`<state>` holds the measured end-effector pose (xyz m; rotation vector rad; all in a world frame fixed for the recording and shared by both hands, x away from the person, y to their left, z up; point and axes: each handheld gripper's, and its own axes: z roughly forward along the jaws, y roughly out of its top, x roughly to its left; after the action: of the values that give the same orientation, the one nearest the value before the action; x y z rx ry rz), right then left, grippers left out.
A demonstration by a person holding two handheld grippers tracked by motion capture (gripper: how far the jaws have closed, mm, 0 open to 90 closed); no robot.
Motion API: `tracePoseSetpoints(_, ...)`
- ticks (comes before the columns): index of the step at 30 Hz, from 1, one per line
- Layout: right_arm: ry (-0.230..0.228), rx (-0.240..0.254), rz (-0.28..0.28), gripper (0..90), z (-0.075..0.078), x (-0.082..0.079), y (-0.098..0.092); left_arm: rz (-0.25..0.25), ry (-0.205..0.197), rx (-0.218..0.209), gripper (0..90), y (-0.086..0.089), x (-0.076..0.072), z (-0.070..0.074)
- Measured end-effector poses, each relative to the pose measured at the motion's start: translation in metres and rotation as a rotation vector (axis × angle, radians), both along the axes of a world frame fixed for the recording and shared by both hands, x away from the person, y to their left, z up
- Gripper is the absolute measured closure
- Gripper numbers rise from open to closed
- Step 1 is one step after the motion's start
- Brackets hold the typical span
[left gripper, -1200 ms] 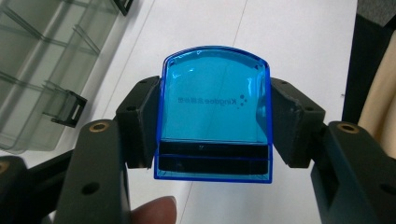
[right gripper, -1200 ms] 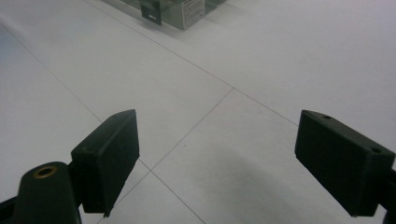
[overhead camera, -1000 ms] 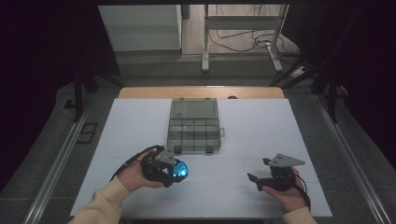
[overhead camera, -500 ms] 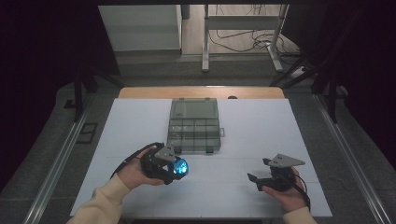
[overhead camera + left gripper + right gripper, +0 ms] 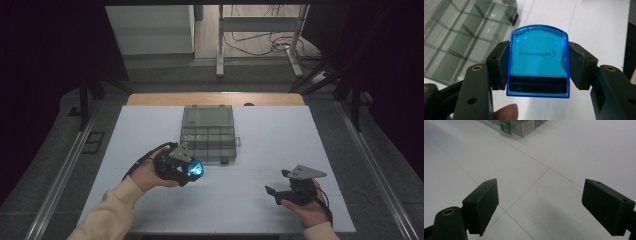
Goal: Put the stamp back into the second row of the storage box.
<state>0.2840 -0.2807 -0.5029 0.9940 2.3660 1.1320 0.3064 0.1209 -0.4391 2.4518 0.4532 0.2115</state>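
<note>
White and flat, the tabletop (image 5: 280,130) is the biggest thing here. On it, near the far middle, sits a clear plastic box (image 5: 208,133) with many little compartments, and its lid is open. Whether anything is in the compartments cannot be told.

The left gripper (image 5: 192,169) is held in a hand (image 5: 148,173) just in front of the box's near left corner. Its fingers (image 5: 499,65) are clamped on a small see-through blue case (image 5: 539,60), one on each side. The case has tiny dark print on it and a dark strip along its lower edge. A fingertip (image 5: 506,113) shows at the bottom of the left gripper view.

The right gripper (image 5: 280,192) is held low over the tabletop at the near right, well apart from the box. Its fingers (image 5: 482,202) stand wide apart with nothing between them.
</note>
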Motion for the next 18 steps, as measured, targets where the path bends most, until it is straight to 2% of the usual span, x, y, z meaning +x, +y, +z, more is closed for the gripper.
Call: tracePoseSetpoints(18,-0.001,0.002,-0.004,14.2,0.000,0.000,-0.001,0.016,-0.011,0.018,41.0,-0.002,0.024,0.006)
